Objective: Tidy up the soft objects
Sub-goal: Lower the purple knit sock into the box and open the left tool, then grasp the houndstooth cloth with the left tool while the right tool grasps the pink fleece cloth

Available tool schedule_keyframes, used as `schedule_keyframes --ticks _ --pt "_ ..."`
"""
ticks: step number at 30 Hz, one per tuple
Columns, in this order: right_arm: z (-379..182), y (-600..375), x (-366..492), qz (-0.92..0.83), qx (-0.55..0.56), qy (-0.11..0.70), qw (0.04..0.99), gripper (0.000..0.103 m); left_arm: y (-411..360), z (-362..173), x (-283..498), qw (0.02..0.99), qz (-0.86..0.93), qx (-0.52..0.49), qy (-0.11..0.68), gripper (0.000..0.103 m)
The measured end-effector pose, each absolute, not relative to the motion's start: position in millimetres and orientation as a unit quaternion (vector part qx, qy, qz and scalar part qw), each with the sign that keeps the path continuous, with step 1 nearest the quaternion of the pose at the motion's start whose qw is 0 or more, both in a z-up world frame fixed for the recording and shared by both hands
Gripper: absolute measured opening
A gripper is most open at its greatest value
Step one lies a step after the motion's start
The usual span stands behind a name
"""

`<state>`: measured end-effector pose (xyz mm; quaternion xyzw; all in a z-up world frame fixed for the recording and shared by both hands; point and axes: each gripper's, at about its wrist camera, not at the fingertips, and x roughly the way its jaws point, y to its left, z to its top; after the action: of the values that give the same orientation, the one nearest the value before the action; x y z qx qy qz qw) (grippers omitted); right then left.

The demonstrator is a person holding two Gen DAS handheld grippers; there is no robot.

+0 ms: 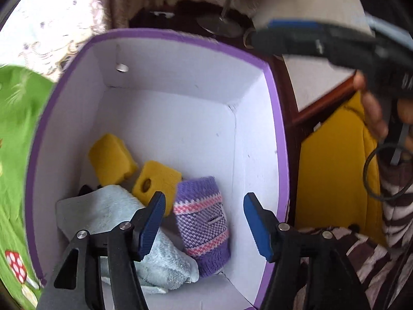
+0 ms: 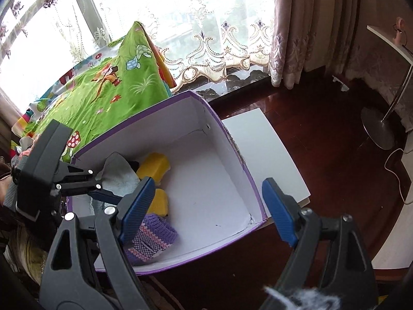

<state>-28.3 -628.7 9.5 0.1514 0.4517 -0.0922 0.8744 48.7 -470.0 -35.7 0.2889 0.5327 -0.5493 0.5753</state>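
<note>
A white box with a purple rim [image 1: 273, 90] holds two yellow sponges [image 1: 111, 155] [image 1: 155, 178], a light blue towel [image 1: 113, 211] and a purple knitted pouch [image 1: 204, 222]. My left gripper [image 1: 204, 224] is open and empty, hovering over the box above the pouch. My right gripper [image 2: 206, 209] is open and empty above the box [image 2: 247, 170]. The left gripper [image 2: 103, 193] shows in the right wrist view at the box's left edge, over the towel [image 2: 121, 175]. The sponges [image 2: 155, 165] and the pouch [image 2: 152, 237] lie there too.
A green cartoon-print cloth [image 2: 103, 82] lies behind the box by the window. A white board [image 2: 271, 149] lies under the box on a dark wood floor. A lamp stand base [image 2: 379, 126] is at right. A yellow cushion [image 1: 335, 168] is to the box's right.
</note>
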Motion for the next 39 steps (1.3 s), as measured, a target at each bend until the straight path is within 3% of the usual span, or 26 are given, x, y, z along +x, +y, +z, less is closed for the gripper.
schedule_keyframes --ticks 9,14,33,39 --pt "17.0 -598.4 -14.2 -0.052 0.167 0.437 0.882 0.087 -383.2 34.1 76.0 0.722 -0.502 0.109 0.463 0.064" --pt "29.5 -559.2 8.6 -0.007 0.148 0.432 0.89 0.087 -322.2 57.7 90.5 0.774 -0.452 0.056 0.439 0.064" --pt "35.4 -349.4 98.7 0.183 0.023 0.447 0.875 0.087 -24.0 76.6 134.1 0.91 -0.096 -0.138 0.38 0.064" --pt "35.9 -289.0 116.9 0.229 -0.016 0.448 0.864 0.087 33.5 54.3 149.2 0.899 -0.001 -0.158 0.408 0.064"
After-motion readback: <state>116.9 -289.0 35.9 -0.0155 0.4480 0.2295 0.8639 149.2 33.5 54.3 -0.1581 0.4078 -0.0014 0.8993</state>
